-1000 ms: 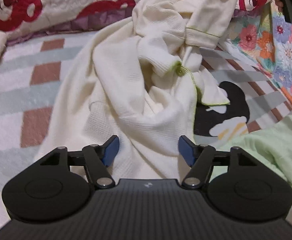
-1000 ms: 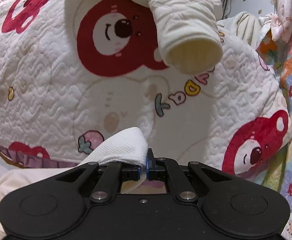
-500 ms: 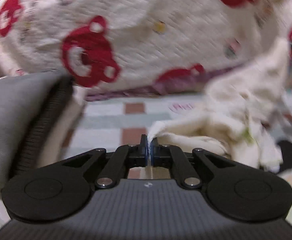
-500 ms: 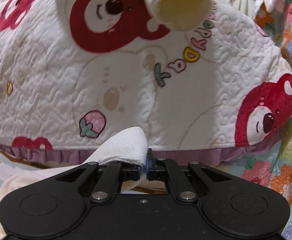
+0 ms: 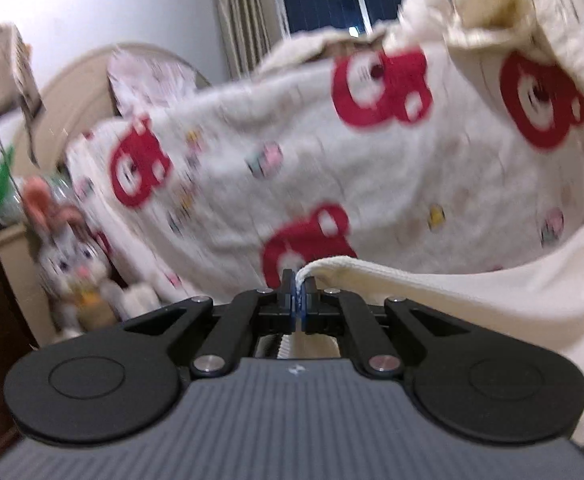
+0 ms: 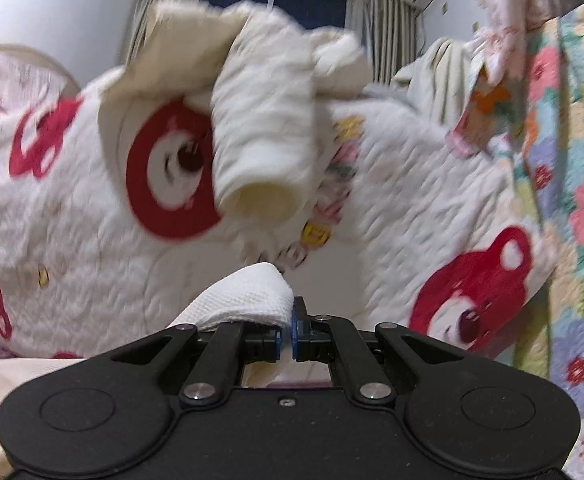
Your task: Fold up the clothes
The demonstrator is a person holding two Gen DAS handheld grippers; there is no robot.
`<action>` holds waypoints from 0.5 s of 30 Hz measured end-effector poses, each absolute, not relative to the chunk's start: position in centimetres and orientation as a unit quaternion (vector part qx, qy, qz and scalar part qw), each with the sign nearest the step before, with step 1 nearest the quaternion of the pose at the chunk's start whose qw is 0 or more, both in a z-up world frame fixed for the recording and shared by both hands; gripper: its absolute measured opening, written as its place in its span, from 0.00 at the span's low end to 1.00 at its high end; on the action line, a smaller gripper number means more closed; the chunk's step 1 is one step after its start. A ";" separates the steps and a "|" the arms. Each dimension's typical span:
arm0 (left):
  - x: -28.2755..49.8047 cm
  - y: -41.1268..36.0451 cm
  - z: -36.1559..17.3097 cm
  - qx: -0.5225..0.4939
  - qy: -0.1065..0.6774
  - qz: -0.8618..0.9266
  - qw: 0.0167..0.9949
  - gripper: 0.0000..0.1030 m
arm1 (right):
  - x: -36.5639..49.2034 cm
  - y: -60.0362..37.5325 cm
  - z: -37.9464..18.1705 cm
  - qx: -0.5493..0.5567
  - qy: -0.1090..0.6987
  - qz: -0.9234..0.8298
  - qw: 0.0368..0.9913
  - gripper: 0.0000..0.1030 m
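Note:
A cream waffle-knit garment (image 5: 492, 304) is held up off the bed by both grippers. My left gripper (image 5: 299, 300) is shut on one edge of it, and the cloth stretches away to the right. My right gripper (image 6: 287, 332) is shut on another fold of the same garment (image 6: 247, 296), which drapes to the lower left. Both cameras are tilted upward and the views are blurred by motion.
A white quilt with red bears (image 5: 332, 160) (image 6: 432, 220) is heaped behind, with a cream padded jacket (image 6: 267, 152) on top. A plush rabbit (image 5: 71, 264) sits at left. A floral quilt (image 6: 572, 200) lies at right. A curtained window (image 6: 275, 0) is beyond.
My left gripper, open above the crumpled garment a second ago, has shut on its edge and lifted it. Both grippers have tilted upward, bringing the window into view.

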State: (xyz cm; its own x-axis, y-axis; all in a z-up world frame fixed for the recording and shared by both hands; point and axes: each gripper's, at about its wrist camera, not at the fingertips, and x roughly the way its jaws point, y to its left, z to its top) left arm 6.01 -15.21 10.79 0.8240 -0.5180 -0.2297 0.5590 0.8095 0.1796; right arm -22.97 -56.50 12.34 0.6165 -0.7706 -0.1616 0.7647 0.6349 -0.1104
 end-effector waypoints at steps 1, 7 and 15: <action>5.6 -14.8 12.2 0.115 0.074 -0.282 0.950 0.02 | -24.0 -56.2 13.2 -0.017 0.086 -0.425 0.901 0.04; 2.3 -12.7 19.2 0.095 0.011 -0.280 0.955 0.02 | -29.8 -52.5 18.7 -0.056 0.042 -0.402 0.913 0.04; -1.6 -8.6 26.5 0.052 -0.036 -0.301 0.951 0.02 | -36.9 -47.5 25.6 -0.106 0.000 -0.368 0.924 0.04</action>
